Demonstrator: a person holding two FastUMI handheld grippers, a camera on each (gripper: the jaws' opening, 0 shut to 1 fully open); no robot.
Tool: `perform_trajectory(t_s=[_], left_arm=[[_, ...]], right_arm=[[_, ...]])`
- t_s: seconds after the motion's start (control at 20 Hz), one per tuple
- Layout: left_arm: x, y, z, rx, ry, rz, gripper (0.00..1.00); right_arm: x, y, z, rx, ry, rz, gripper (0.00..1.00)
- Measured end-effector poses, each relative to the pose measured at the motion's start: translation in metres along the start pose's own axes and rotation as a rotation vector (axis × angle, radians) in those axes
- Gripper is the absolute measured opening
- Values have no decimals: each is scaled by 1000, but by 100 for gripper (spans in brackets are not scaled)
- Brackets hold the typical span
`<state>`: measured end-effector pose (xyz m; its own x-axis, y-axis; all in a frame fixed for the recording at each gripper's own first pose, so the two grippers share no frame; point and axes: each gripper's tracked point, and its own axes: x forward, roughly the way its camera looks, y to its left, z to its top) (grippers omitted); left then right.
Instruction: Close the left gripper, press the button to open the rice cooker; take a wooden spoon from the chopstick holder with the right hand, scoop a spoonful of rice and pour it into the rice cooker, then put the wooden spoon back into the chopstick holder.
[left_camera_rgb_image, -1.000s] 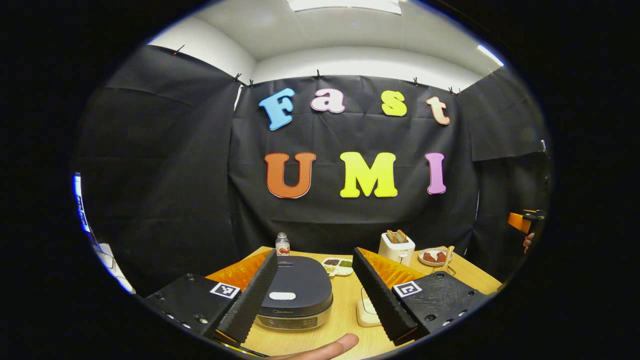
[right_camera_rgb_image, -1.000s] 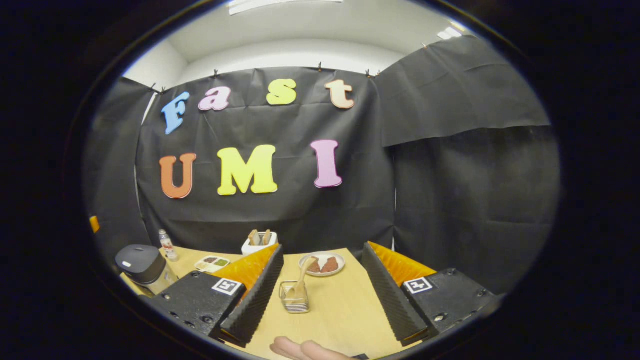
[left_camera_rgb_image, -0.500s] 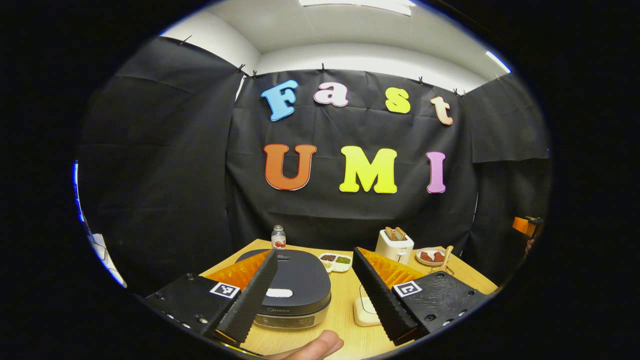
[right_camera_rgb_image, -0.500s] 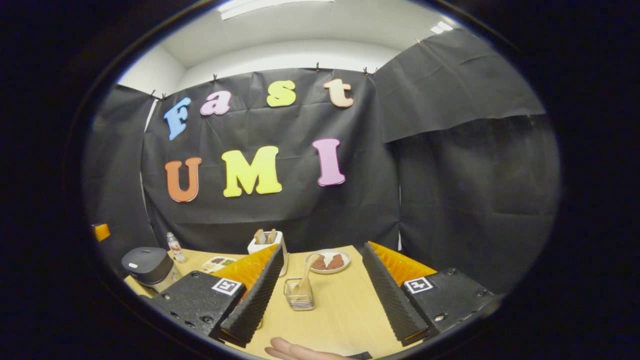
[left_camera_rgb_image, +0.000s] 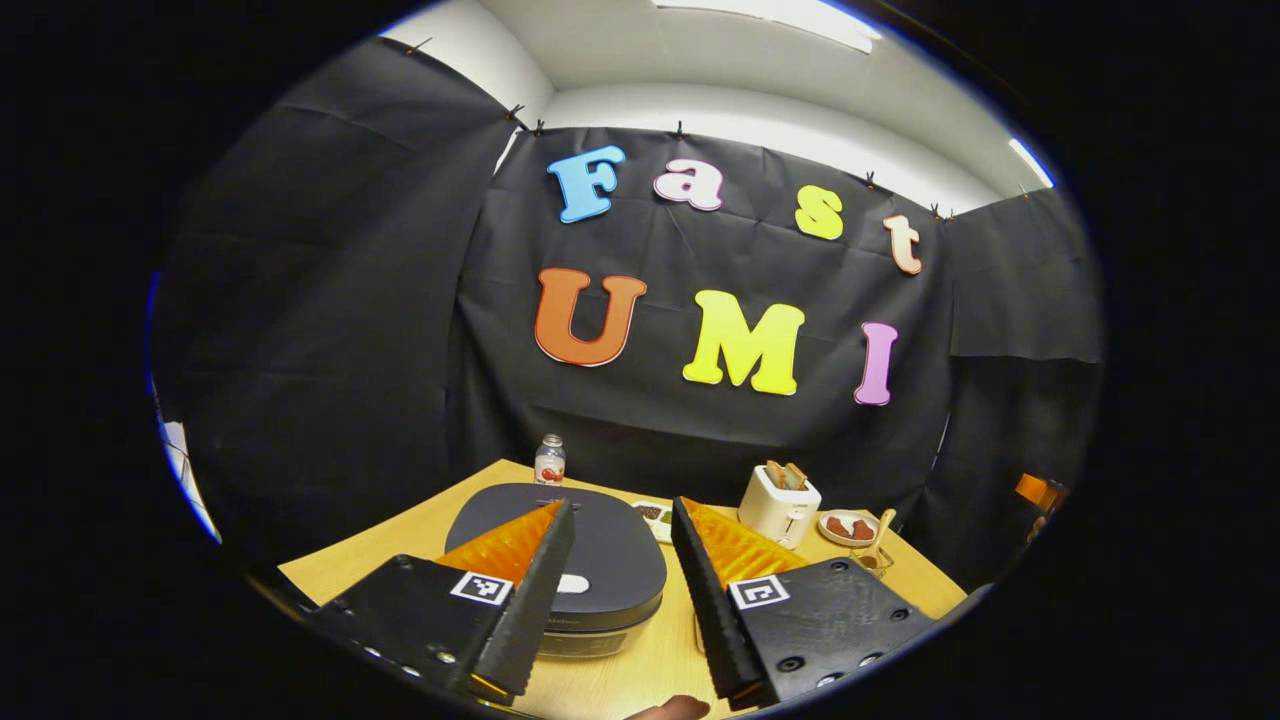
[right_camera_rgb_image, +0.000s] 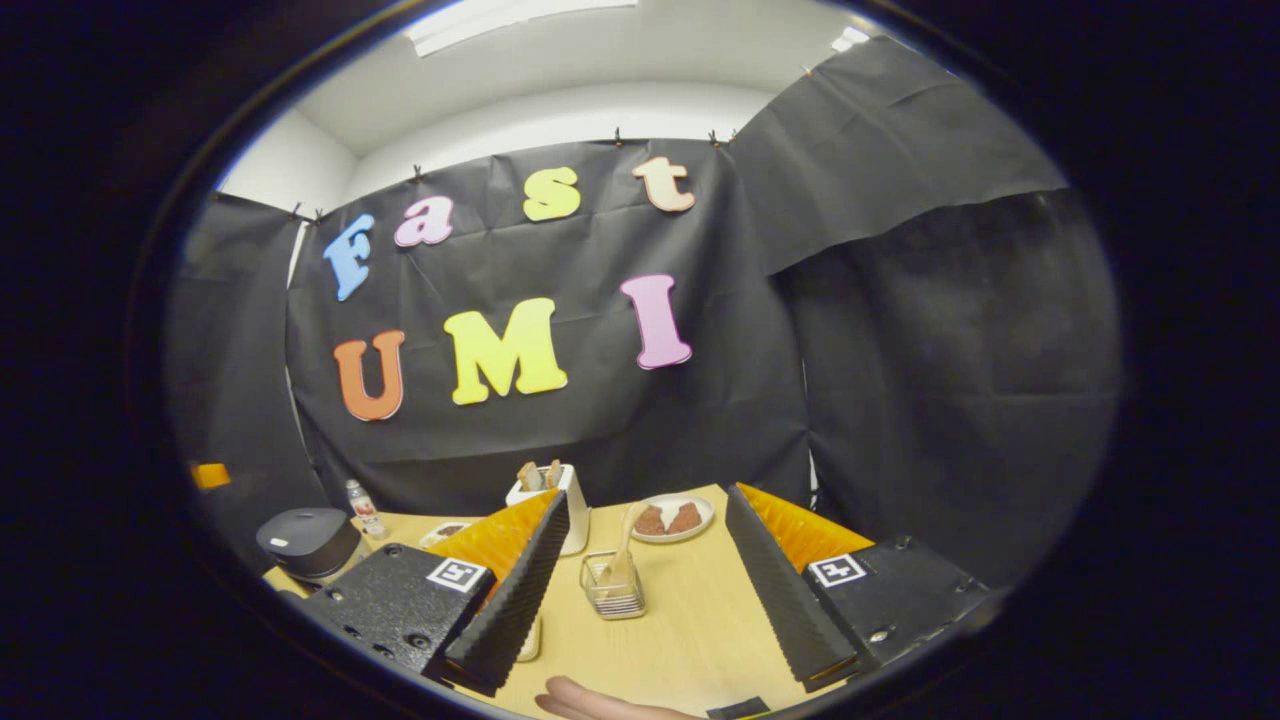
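Observation:
The dark rice cooker (left_camera_rgb_image: 600, 535) sits with its lid down, a white button (left_camera_rgb_image: 574, 583) near its front edge. My left gripper (left_camera_rgb_image: 622, 505) hovers over it, fingers apart with a narrowed gap and nothing between them. The cooker (right_camera_rgb_image: 308, 540) also appears far left in the right gripper view. A clear chopstick holder (right_camera_rgb_image: 612, 590) stands on the wooden table (right_camera_rgb_image: 690, 620) with the wooden spoon (right_camera_rgb_image: 628, 535) leaning in it. My right gripper (right_camera_rgb_image: 647, 495) is open, and the holder lies between its fingers but farther off. The holder (left_camera_rgb_image: 876, 556) is at the right in the left gripper view.
A white toaster (left_camera_rgb_image: 778, 505) with bread, a plate (left_camera_rgb_image: 848, 525) of food, a sectioned dish (left_camera_rgb_image: 650, 512) and a small bottle (left_camera_rgb_image: 549, 460) stand along the back. A person's fingertip (right_camera_rgb_image: 590, 700) shows at the bottom edge. Black cloth walls enclose the table.
My left gripper's fingers have come closer together and it has moved forward over the rice cooker. The right gripper has shifted only slightly and stays open.

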<state>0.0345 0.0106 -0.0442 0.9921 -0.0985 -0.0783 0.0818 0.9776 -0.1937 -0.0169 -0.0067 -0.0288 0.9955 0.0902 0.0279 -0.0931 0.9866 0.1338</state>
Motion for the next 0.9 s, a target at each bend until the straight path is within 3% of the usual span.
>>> perform_trajectory(t_s=[0.05,0.1,0.2,0.25,0.35,0.4,0.45,0.6,0.9], left_arm=[[3,-2,-7,2,20,-8,39],[1,2,-10,19,30,-8,43],[4,8,-12,66,36,20,29],[9,12,-17,90,46,32,29],[6,12,-27,114,63,29,28],[11,7,-25,99,88,2,14],[24,16,-38,112,110,23,0],[36,37,-59,163,169,90,0],[50,53,-83,34,262,112,0]], right_arm=[[-1,5,-2,-2,-1,15,100],[-1,8,-3,-7,-1,25,100],[-2,9,-6,-22,-7,22,100],[-2,7,-4,-20,-17,12,96],[1,5,-6,-18,-26,-8,100],[2,4,-7,-14,-25,-14,100],[3,3,-9,-7,-22,-16,96],[8,3,-14,3,-6,-13,100],[20,-10,-28,36,35,-36,96]])
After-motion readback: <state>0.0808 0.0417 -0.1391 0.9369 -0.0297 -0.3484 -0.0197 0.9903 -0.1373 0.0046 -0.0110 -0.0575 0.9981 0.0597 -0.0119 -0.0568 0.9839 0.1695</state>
